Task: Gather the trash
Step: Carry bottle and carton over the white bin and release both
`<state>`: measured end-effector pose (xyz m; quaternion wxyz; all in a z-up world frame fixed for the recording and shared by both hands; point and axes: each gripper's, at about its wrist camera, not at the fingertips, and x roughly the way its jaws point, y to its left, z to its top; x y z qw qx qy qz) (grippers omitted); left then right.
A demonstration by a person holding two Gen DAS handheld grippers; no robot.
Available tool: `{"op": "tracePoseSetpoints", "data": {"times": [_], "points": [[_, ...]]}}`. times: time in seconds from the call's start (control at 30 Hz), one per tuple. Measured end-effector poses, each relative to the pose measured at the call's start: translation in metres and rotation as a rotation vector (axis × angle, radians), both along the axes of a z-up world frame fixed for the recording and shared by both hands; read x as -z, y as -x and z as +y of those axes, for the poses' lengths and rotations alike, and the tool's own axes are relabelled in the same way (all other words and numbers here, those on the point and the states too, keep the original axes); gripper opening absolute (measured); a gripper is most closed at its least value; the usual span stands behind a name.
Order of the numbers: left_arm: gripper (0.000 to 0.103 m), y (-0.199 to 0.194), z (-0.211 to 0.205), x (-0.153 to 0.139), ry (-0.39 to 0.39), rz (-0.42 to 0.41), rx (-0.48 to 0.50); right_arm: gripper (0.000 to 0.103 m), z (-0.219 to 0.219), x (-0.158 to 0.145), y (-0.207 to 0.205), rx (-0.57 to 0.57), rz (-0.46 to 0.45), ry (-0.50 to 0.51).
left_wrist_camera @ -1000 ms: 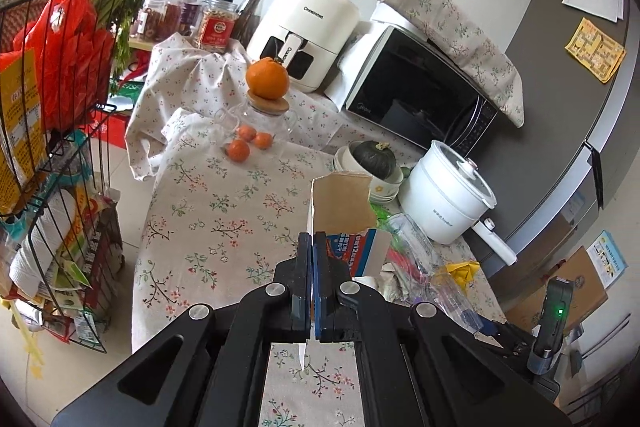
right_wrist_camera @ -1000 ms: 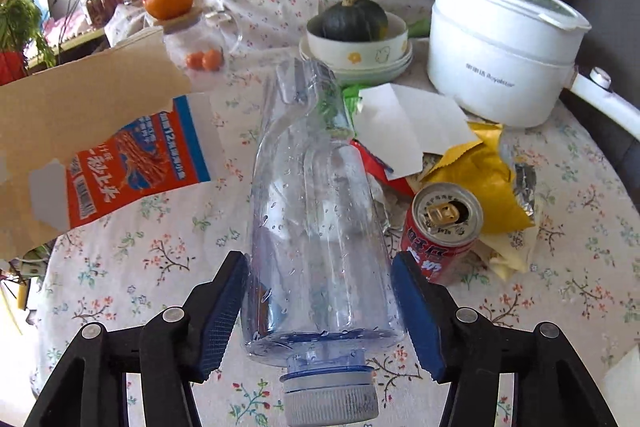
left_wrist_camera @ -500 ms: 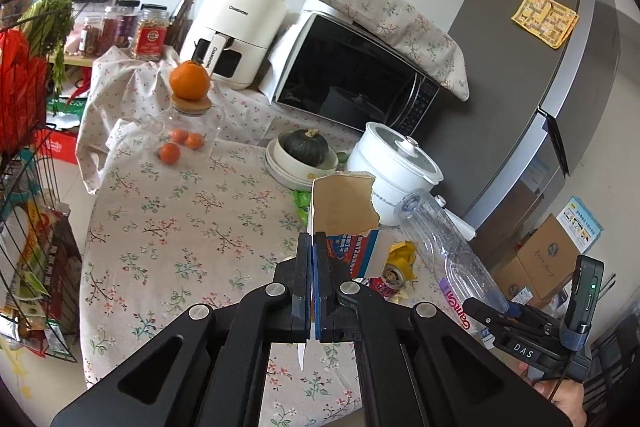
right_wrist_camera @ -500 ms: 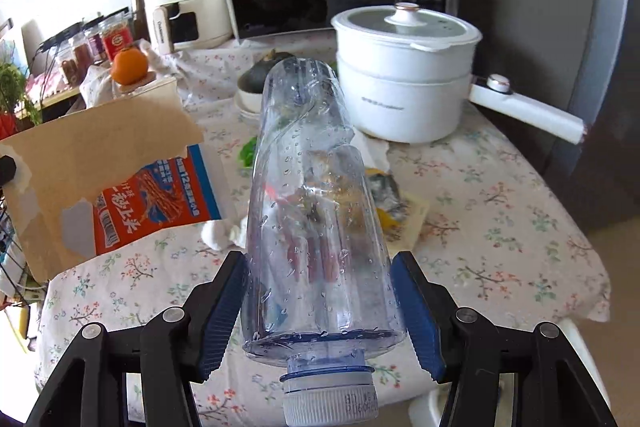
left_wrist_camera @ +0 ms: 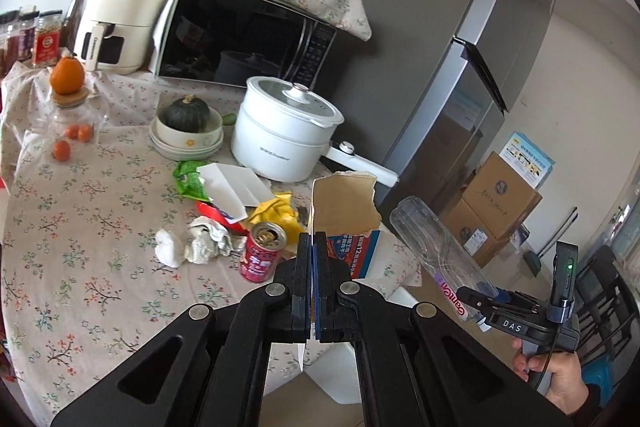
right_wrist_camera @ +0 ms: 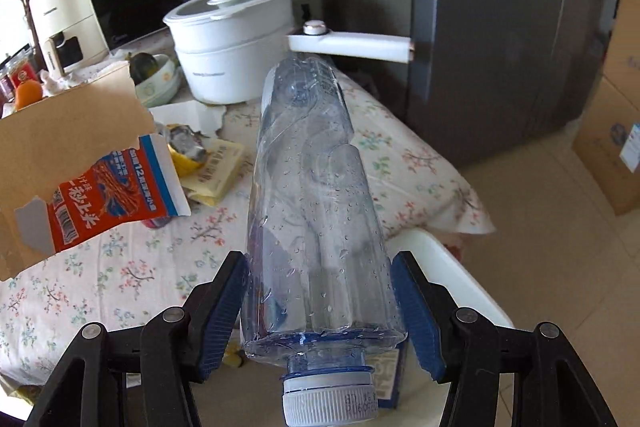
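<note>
My left gripper (left_wrist_camera: pixel 313 247) is shut on a torn cardboard box (left_wrist_camera: pixel 344 205) with blue and red print, held upright above the floral tablecloth (left_wrist_camera: pixel 80 211); the same box (right_wrist_camera: pixel 80 155) shows at the left of the right wrist view. My right gripper (right_wrist_camera: pixel 320 291) is shut on a clear plastic bottle (right_wrist_camera: pixel 312 195), cap toward the camera, held past the table's right edge. In the left wrist view the bottle (left_wrist_camera: pixel 432 247) hangs at the lower right. On the table lie a red can (left_wrist_camera: pixel 262 255), crumpled tissues (left_wrist_camera: pixel 196 247), a yellow wrapper (left_wrist_camera: pixel 276 211), a green wrapper (left_wrist_camera: pixel 186 179) and white paper (left_wrist_camera: pixel 234 187).
A white pot (left_wrist_camera: pixel 284 131) with a long handle, a bowl holding a squash (left_wrist_camera: pixel 186 125), a microwave (left_wrist_camera: pixel 244 39) and an air fryer (left_wrist_camera: pixel 120 23) stand at the back. A grey fridge (left_wrist_camera: pixel 460 27) rises on the right, with cardboard boxes (left_wrist_camera: pixel 496 203) on the floor. A white rounded object (right_wrist_camera: pixel 444 259) sits below the table edge.
Both grippers have swung right along the table, each keeping its hold. The bottle has moved from above the trash pile to beyond the table's right edge.
</note>
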<state>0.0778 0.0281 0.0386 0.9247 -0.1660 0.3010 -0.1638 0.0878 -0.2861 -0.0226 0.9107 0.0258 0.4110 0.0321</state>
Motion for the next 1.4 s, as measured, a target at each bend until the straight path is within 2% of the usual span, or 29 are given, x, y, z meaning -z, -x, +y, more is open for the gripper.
{"op": "tracePoseSetpoints", "data": {"times": [0.2,0.4,0.77,0.97,1.03,1.1,1.17,1.4], "points": [[0.0,0.0,-0.069,0.015,-0.049,0.025,0.131,0.064,-0.034,0.016,0.015,0.051,0.044,0.011],[0.0,-0.004,-0.126,0.046,-0.119,0.066,0.228,0.065,-0.064,0.032,0.03,0.098,0.084,0.021],[0.0,-0.02,-0.193,0.099,-0.239,0.117,0.315,0.065,-0.098,0.053,0.041,0.158,0.158,0.018],[0.003,-0.028,-0.208,0.113,-0.255,0.136,0.349,0.064,-0.1,0.057,0.042,0.154,0.172,0.02],[0.016,-0.03,-0.209,0.117,-0.272,0.156,0.343,0.063,-0.101,0.058,0.042,0.153,0.177,0.019],[0.058,-0.031,-0.205,0.117,-0.279,0.164,0.318,0.063,-0.101,0.06,0.042,0.15,0.185,0.021],[0.071,-0.033,-0.197,0.114,-0.28,0.164,0.277,0.063,-0.099,0.062,0.042,0.142,0.196,0.028],[0.074,-0.039,-0.16,0.101,-0.27,0.204,0.183,0.062,-0.085,0.066,0.039,0.099,0.21,0.053]]}}
